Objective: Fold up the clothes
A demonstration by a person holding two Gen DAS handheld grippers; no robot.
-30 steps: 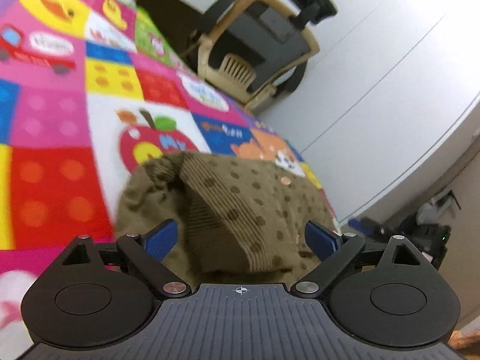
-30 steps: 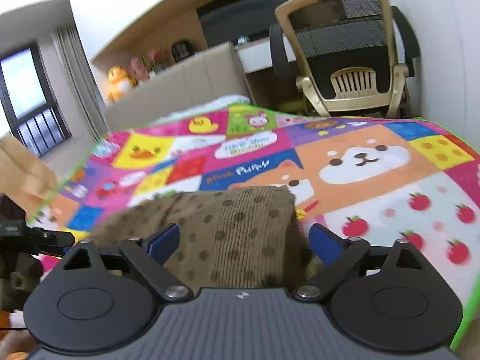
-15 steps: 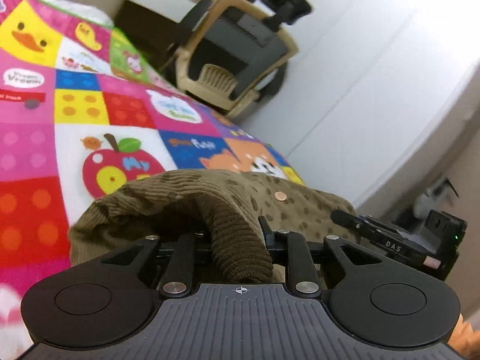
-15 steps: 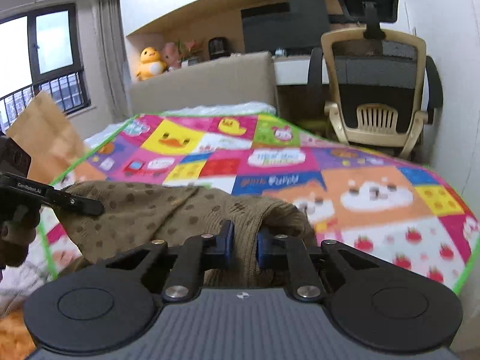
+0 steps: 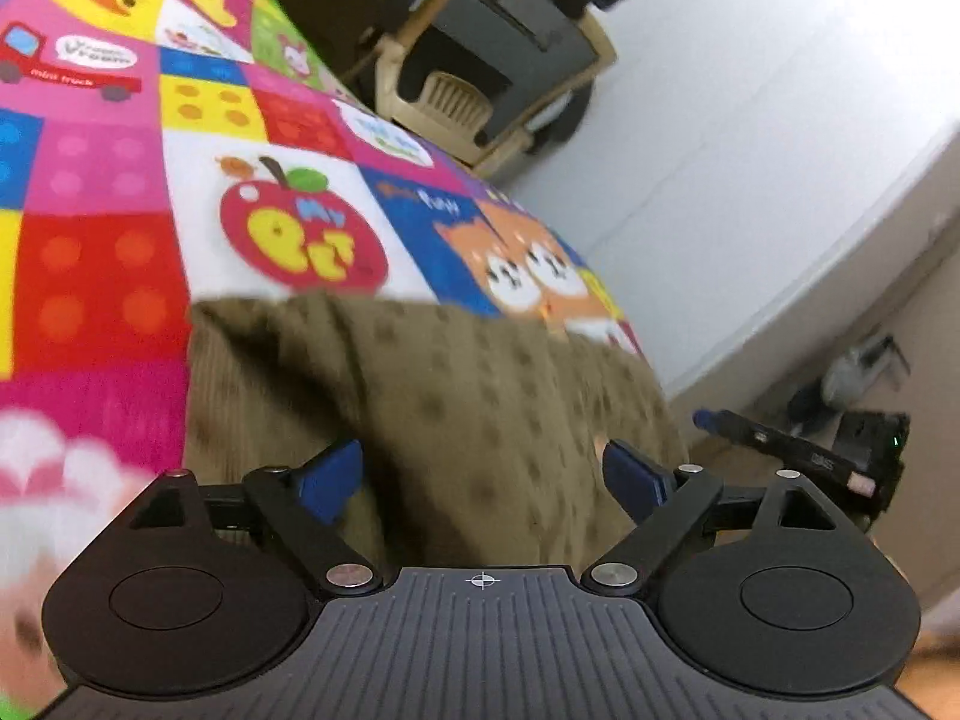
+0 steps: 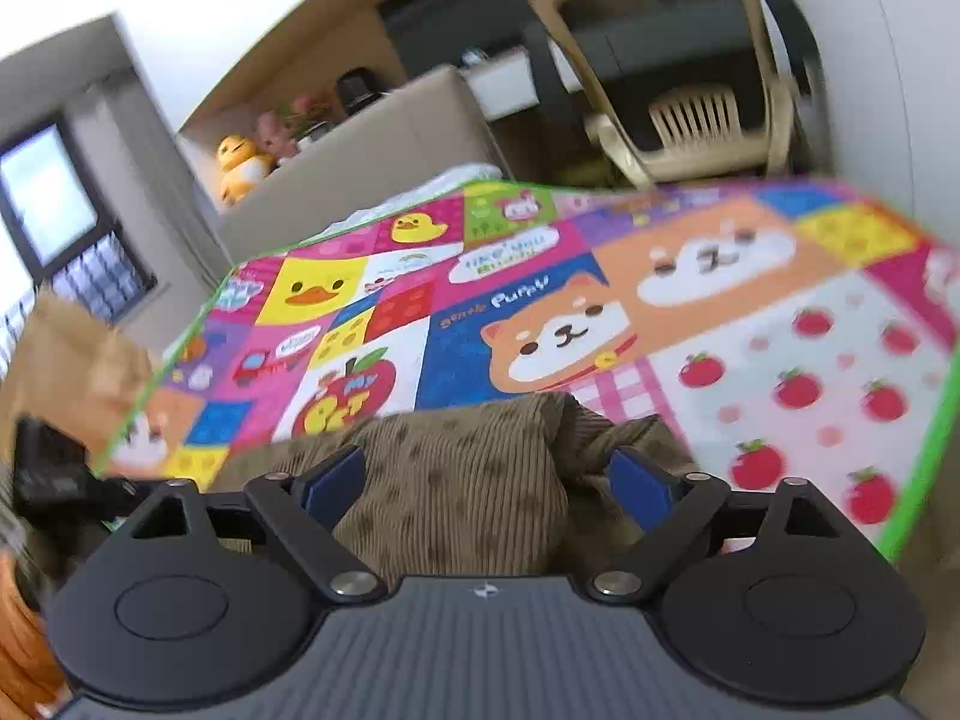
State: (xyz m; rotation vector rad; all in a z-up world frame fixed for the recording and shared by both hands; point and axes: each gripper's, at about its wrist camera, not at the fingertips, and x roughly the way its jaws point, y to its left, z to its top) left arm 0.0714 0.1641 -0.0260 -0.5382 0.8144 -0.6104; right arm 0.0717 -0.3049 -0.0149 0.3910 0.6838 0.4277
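Observation:
An olive-brown corduroy garment with dark dots [image 5: 480, 396] lies bunched at the near edge of a colourful cartoon play mat [image 5: 120, 180]. My left gripper [image 5: 483, 477] is open, its blue pads on either side of the cloth and holding nothing. In the right wrist view the same garment [image 6: 468, 474] lies on the mat [image 6: 780, 360]. My right gripper [image 6: 489, 480] is open over a ribbed fold of it. The right gripper's tip also shows in the left wrist view [image 5: 774, 441], off the garment's right side.
A beige and black office chair [image 5: 498, 60] stands past the mat's far end, also in the right wrist view [image 6: 690, 72]. A white wall [image 5: 750, 150] runs along the right. A beige headboard [image 6: 360, 168] with plush toys [image 6: 240, 162] stands behind.
Half a second ago both grippers were shut on folds of the garment and held it up. Now both are open and the garment lies lower on the mat.

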